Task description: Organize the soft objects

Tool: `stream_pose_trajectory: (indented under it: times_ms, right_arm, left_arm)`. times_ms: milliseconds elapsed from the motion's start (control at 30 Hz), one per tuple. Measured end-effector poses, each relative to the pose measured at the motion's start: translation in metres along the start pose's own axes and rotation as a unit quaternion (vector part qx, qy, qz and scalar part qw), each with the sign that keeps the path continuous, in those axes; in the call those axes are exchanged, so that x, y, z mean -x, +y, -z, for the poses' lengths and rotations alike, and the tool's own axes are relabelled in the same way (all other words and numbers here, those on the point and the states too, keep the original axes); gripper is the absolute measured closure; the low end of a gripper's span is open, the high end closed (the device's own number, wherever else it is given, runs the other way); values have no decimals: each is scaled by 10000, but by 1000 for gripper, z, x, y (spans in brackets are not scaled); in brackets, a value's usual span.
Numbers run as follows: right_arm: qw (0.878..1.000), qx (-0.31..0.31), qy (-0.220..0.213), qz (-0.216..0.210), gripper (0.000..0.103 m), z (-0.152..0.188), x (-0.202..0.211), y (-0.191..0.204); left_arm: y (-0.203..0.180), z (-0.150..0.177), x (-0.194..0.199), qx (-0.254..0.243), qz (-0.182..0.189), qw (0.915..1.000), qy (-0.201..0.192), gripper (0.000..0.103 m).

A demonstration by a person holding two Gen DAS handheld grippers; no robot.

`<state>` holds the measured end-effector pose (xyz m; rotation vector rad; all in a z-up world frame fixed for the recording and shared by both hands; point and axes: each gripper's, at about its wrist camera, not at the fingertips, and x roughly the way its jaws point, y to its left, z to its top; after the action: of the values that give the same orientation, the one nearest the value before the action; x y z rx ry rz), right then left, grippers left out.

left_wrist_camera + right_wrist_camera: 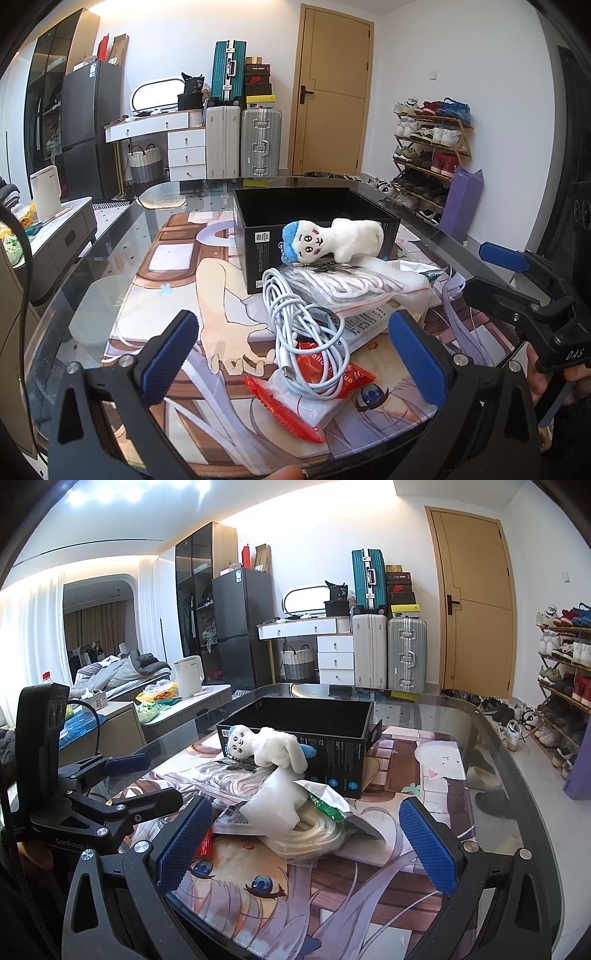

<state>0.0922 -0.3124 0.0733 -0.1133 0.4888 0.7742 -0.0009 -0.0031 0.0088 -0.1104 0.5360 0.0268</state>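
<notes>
A white plush toy [334, 240] with a blue cap lies on top of a pile in front of an open black box [255, 236]. In the pile are a coiled white cable [306, 325], a striped cloth in a clear bag [343, 284] and a red-and-white packet [299, 398]. My left gripper [293, 354] is open just short of the cable. From the right wrist view, the plush toy [271, 749] leans against the box [332, 768], above a white foam piece [277, 797], a green packet [325, 801] and a bagged clear coil [314, 834]. My right gripper [306, 845] stands open before them.
The pile rests on a printed mat [221, 325] on a glass table [110, 258]. The right gripper [491, 273] shows at the right of the left wrist view. The left gripper [147, 779] shows at the left of the right wrist view. A shoe rack [428, 155] stands beyond.
</notes>
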Motion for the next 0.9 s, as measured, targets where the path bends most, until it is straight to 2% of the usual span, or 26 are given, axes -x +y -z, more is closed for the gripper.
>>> stream_pose_trajectory:
  times_ms: [900]
  right_arm:
    - [9998, -27, 158, 103, 0, -1, -2, -8]
  left_arm:
    - [9, 1, -11, 12, -4, 10000, 18, 0]
